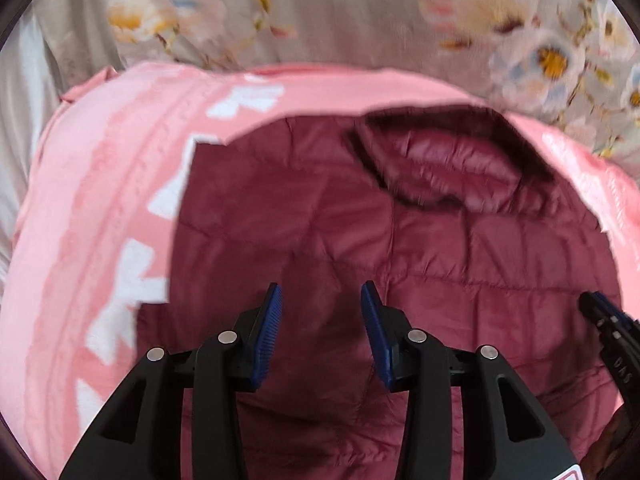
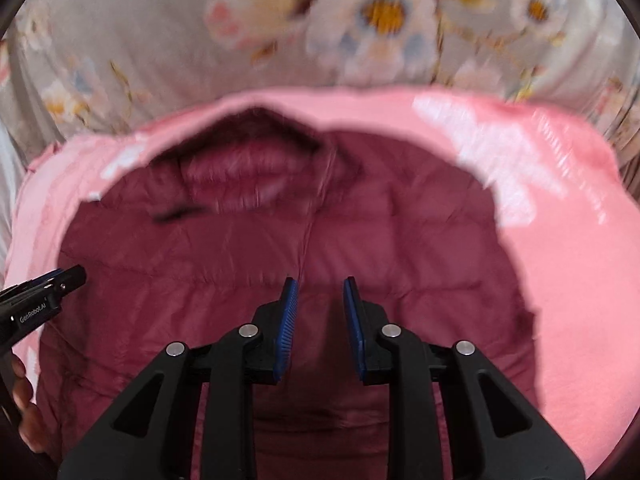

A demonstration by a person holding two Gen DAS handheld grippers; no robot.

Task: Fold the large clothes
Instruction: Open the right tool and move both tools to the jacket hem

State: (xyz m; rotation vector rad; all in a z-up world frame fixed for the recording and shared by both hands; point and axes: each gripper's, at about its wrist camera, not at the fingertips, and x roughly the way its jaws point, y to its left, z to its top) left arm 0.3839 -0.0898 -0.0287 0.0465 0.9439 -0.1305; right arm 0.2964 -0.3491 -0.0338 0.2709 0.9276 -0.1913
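Two grippers, both with jaws apart and nothing between them: left gripper (image 1: 321, 300) over the lower middle of the maroon quilted jacket (image 1: 400, 260), right gripper (image 2: 320, 294) just above the jacket's centre seam. Jacket spread flat, collar (image 1: 452, 160) toward the far edge of the pink blanket (image 1: 100, 200), sides apparently already turned in, though motion blur leaves that uncertain.

Likely trouble from here:
- Slippery, puffy shell; a shallow pinch may catch only the top layer and let the padding slide out on the lift.
- Uneven grips by the two tools; hem pulled askew, fold landing crooked against the collar.
- Trapped air in the quilting; fold springing open once released.
- Blanket underneath soft and loose; a low bite may snag pink cloth along with the jacket and drag it.

Underneath: pink blanket with white shapes, rumpled at its left edge. Beyond its far edge, grey bedding with a floral print (image 2: 380, 12). Nothing more of the room visible; both views blurred.
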